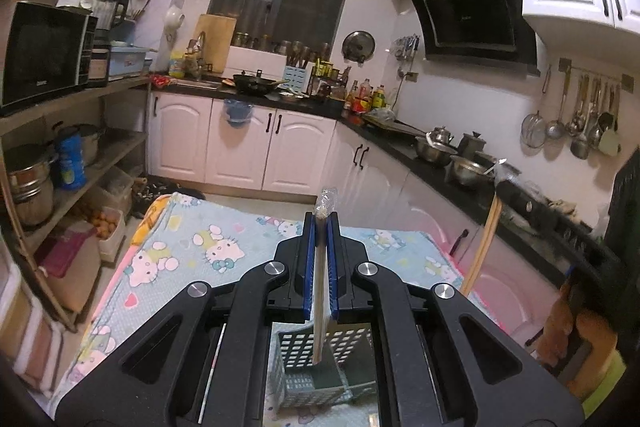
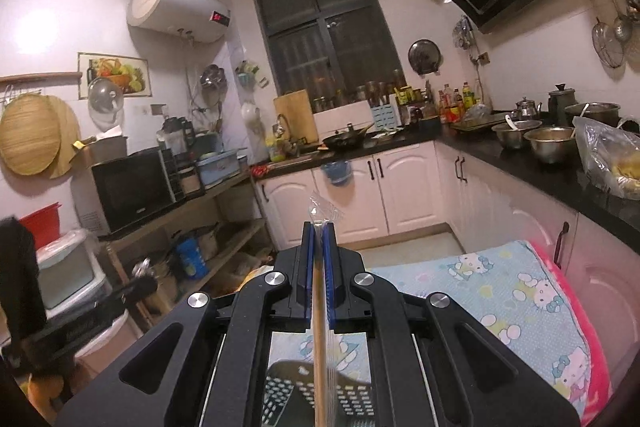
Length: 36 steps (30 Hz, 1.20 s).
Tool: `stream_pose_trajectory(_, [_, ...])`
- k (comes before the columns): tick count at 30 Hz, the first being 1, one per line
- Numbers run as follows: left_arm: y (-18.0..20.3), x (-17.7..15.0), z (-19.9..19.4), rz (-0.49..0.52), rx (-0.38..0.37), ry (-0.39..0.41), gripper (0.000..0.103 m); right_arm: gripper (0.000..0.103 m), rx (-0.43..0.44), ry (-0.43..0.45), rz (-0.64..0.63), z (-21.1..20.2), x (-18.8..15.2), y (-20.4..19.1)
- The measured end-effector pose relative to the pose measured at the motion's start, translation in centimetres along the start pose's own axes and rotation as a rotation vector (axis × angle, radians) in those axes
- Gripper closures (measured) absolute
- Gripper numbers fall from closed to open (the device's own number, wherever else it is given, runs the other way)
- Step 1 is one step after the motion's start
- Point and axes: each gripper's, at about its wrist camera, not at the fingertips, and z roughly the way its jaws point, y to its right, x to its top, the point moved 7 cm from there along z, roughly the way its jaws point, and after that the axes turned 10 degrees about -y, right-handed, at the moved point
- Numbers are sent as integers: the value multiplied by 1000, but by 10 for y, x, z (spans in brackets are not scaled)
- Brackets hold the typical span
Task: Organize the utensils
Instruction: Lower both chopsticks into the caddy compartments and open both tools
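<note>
My left gripper (image 1: 321, 217) is shut on a pair of plastic-wrapped wooden chopsticks (image 1: 321, 267), held upright with the lower end over a grey perforated utensil basket (image 1: 308, 371) below the jaws. My right gripper (image 2: 319, 227) is shut on another wrapped pair of chopsticks (image 2: 319, 347), upright, its clear wrapper tip sticking out above the fingers. The same basket (image 2: 280, 399) shows beneath it. In the left wrist view the right gripper's chopsticks (image 1: 486, 239) appear at the right.
A table with a Hello Kitty cloth (image 1: 192, 247) lies under both grippers and shows in the right wrist view (image 2: 520, 291). Shelves with a microwave (image 1: 40, 55) stand left. A black counter with metal bowls (image 1: 436, 149) runs along the right.
</note>
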Motion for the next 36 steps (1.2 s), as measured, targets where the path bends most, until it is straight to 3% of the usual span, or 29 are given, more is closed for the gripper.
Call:
stream_pose_trajectory(13, [-9,-51,42,12,31,-83,102,98,-117,38,-24,35,-49,22])
stream_pose_trajectory(23, [-15,-72,56,22,53,-108,102,98,-118,-14,-19,50,-90,24])
stream_pose_trajectory(36, [-20,-86,54,-10,32,-126,101,93,-90,-93,22,25,-116,31])
